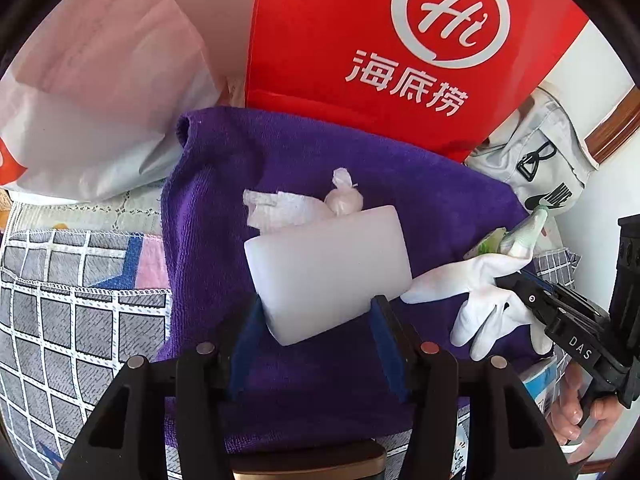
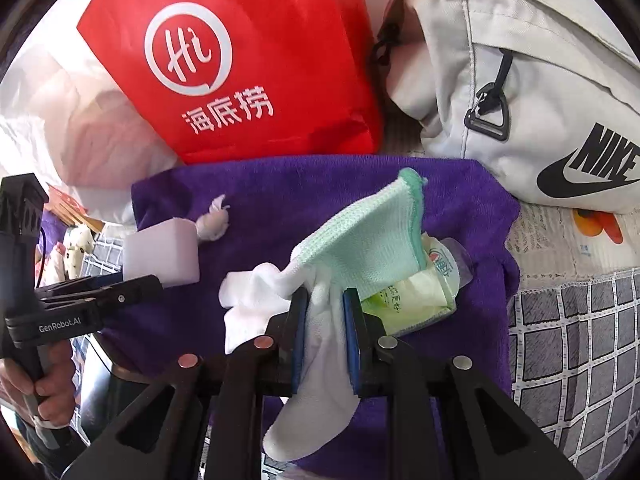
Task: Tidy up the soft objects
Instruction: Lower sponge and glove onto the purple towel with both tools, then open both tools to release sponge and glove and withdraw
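A white foam block (image 1: 328, 268) stands tilted on a purple towel (image 1: 420, 200), and my left gripper (image 1: 318, 308) is shut on its lower part, with a blue pad against each side. Behind the block lie a crumpled tissue (image 1: 280, 208) and a small knotted white pouch (image 1: 344, 200). My right gripper (image 2: 326, 320) is shut on a white glove with a mint-green cuff (image 2: 360, 252), which hangs over the towel (image 2: 280, 184). Under the cuff lie a green tissue packet (image 2: 404, 300) and a small clear bottle (image 2: 452, 264). The block (image 2: 160, 256) and the left gripper (image 2: 152, 280) show at left.
A red paper bag (image 1: 360, 60) stands behind the towel, a white plastic bag (image 1: 92, 92) to its left and a grey Nike bag (image 2: 520, 80) to its right. A checkered blanket (image 1: 60, 300) covers the surface around the towel. A hand (image 2: 44, 384) grips the left gripper's handle.
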{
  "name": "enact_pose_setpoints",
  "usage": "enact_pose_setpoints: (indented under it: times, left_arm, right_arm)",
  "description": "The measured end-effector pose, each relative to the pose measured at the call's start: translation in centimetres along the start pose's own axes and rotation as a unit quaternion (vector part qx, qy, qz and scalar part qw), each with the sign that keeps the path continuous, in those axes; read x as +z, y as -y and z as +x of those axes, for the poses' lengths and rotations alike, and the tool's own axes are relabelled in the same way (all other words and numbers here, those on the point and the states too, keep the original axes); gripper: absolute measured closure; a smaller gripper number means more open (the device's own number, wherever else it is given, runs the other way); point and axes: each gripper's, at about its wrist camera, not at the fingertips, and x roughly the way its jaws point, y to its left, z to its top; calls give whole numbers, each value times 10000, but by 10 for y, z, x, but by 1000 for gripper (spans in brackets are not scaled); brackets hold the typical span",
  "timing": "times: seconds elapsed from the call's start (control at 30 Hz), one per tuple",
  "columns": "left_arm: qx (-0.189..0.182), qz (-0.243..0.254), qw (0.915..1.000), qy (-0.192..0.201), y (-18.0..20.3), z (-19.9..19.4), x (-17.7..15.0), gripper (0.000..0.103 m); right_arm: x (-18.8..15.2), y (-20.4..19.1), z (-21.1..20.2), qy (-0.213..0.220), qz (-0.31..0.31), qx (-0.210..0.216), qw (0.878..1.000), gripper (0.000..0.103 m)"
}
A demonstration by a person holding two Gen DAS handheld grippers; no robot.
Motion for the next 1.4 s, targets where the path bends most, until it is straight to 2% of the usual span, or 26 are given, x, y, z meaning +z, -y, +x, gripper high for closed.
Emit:
enact_pose_setpoints:
  times: [0.13, 0.2, 0.23, 0.27, 0.3, 0.37, 0.53, 0.8, 0.97, 1.1, 1.23, 1.4]
  left_arm:
    - [81, 1, 9999, -68, 4, 7, 0, 49]
    - [135, -2, 9998, -148, 4, 12, 1, 47]
    - [94, -5, 9998, -180, 5, 13, 1, 44]
    - [27, -19, 9997, -226, 5, 14, 1, 42]
    - [-3, -23, 9997, -231, 7, 15, 2, 39]
    - [-11, -11, 9998, -200, 8, 14, 2, 34]
    - [24, -41, 9999, -128, 8, 6, 3, 31]
    - [-85, -104, 9999, 41, 5, -13, 5, 31]
    - [-147, -88, 9991, 378, 4, -39, 4, 31]
    - [-278, 38, 9978, 608, 14, -59, -3, 31]
    - [-255, 204, 9963, 798, 31, -76, -11, 33]
    - [-329, 278, 9947, 933, 29, -109, -37, 33]
  right_arm:
    - [-1, 2, 7, -196, 16, -6, 9998, 76]
    - [-1, 1, 6, -191, -63, -111, 9997, 58]
    - [-1, 0, 4, -148, -95, -169, 9997, 52]
    - [-1, 0, 2, -101, -127, -185, 9997, 41]
    - [-1, 0, -1, -52, -157, -177, 9997, 35]
    - [-1, 2, -6, -23, -170, -179, 9997, 30]
    - [1, 5, -19, 111, -158, -239, 9995, 29]
    - [-1, 0, -46, 733, 30, -264, 9970, 29]
    - [-12, -17, -68, 942, -193, -610, 9935, 29]
    - [-37, -27, -90, 846, -318, -507, 9946, 29]
    - [-79, -29, -115, 767, -144, -322, 9964, 29]
    - [-117, -27, -136, 636, 67, -377, 9972, 29]
